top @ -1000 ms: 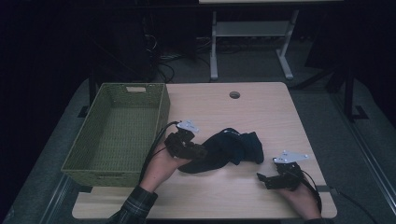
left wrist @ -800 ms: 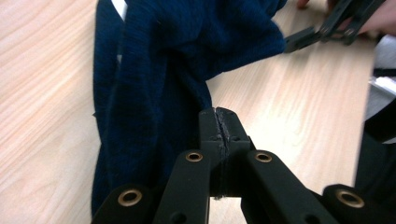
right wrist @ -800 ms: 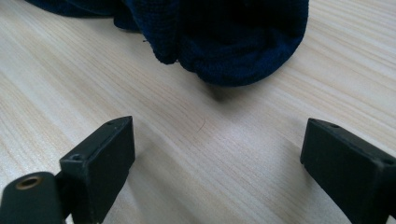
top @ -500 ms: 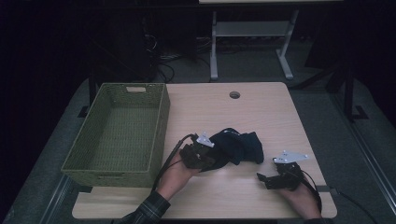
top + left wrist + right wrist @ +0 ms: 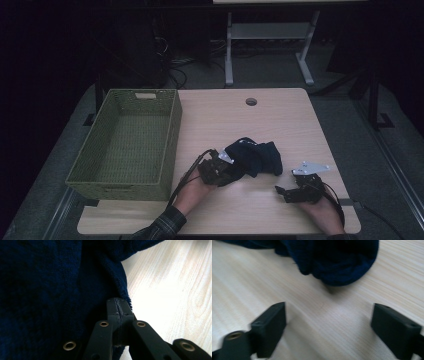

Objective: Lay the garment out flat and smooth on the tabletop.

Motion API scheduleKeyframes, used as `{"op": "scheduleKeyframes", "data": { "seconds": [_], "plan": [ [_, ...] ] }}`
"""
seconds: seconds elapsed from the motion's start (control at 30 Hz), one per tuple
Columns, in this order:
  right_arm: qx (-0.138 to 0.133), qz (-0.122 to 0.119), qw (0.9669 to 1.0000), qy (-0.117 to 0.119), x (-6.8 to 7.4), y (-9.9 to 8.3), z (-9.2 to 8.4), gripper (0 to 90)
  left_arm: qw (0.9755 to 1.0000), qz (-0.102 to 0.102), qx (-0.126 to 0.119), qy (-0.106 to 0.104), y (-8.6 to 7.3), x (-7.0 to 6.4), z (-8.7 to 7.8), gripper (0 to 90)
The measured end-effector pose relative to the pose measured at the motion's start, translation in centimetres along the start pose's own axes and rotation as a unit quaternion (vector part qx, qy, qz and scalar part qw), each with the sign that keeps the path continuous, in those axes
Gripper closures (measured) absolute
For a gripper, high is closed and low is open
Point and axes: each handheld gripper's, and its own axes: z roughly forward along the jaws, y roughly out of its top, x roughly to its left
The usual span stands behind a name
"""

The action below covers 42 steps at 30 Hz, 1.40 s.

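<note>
Centrally, dark blue cloth (image 5: pixel 252 156) bunched on table (image 5: pixel 280 120), its near-left edge clamped by left gripper (image 5: pixel 226 170), jaws pressed together on the fabric, right gripper (image 5: pixel 280 191) held near right, jaws apart with nothing between, just closing slightly, green basket (image 5: pixel 127 145) at left.

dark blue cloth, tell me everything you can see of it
The cloth is a dark navy, soft knit-looking fabric, bunched in a crumpled heap with folds and a fuzzy edge. It lies on the light wooden table, right of the green basket and apart from it. The left gripper is at its left edge with jaws shut on the fabric's border. The right gripper rests open on the table just short of it, not touching.
</note>
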Motion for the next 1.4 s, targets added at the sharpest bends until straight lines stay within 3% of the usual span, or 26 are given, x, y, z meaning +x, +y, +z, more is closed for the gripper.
{"op": "scheduleKeyframes", "data": {
  "seconds": [0.07,0.3,0.37,0.53,0.57,0.73,0.9,1.07,1.23,1.4],
  "plan": [
    [0.007,-0.005,1.0000,0.002,0.1,0.3,-0.2,15.1,1.0000,-0.001,-0.002,-0.001,-0.1,0.0,0.1,89.8],
    [-0.013,-0.016,0.9997,0.011,0.2,1.3,-1.4,16.8,1.0000,0.002,-0.001,-0.004,-0.1,0.1,0.2,89.9],
    [-0.031,-0.011,0.9991,0.026,-0.1,1.8,-2.4,21.0,1.0000,0.000,-0.002,-0.003,-0.1,0.0,0.2,89.9],
    [-0.041,-0.019,0.9976,0.053,-0.6,2.7,-3.1,25.6,1.0000,-0.003,-0.001,-0.007,-0.1,0.1,0.2,90.0],
    [-0.036,-0.031,0.9973,0.056,-0.5,3.2,-3.0,28.7,0.9999,-0.006,-0.003,-0.012,-0.2,0.3,0.2,90.0],
    [-0.031,-0.043,0.9961,0.071,-0.4,3.6,-2.3,36.6,0.9999,-0.006,-0.002,-0.011,-0.1,0.2,0.3,90.0],
    [-0.029,-0.051,0.9945,0.087,-0.7,4.1,-1.7,53.1,0.9999,-0.008,0.001,-0.009,-0.1,0.2,0.3,90.0],
    [-0.026,-0.057,0.9925,0.105,-1.0,4.8,-1.1,79.0,0.9999,-0.011,0.003,-0.012,-0.1,0.2,0.3,90.0],
    [-0.039,-0.056,0.9914,0.112,-1.1,5.2,-1.5,81.0,0.9998,-0.011,0.001,-0.014,-0.1,0.3,0.3,90.0],
    [-0.034,-0.044,0.9910,0.122,-1.3,5.9,-2.1,81.3,0.9998,-0.011,0.003,-0.015,-0.1,0.4,0.3,90.0]
  ]
}}
